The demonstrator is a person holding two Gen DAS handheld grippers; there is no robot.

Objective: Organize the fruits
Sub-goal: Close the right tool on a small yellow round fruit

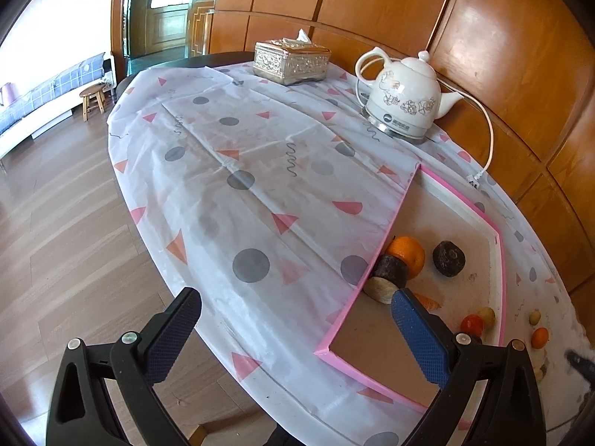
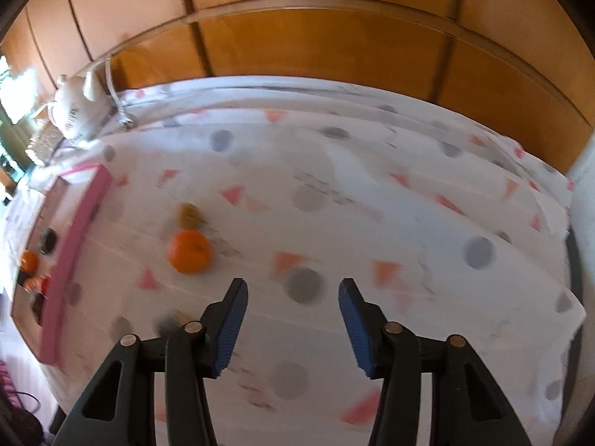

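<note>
A pink-rimmed tray point(image 1: 500, 260) lies on the patterned tablecloth and holds an orange point(image 1: 407, 254), two dark round fruits point(image 1: 448, 258), a pale one point(image 1: 379, 289) and small red and yellow ones point(image 1: 472, 325). My left gripper point(image 1: 293, 329) hovers open over the tray's near corner, nothing between its fingers. In the blurred right wrist view a tangerine point(image 2: 189, 251) and a small yellow-brown fruit point(image 2: 189, 213) lie on the cloth right of the tray point(image 2: 70, 256). My right gripper point(image 2: 293, 329) is open and empty above the cloth, right of the tangerine.
A white ceramic kettle point(image 1: 403, 98) with its cord and a gold tissue box point(image 1: 292, 60) stand at the table's far side. Wooden wall panels back the table. Small loose fruits point(image 1: 539, 336) lie on the cloth right of the tray. Floor and a stool point(image 1: 92, 99) lie to the left.
</note>
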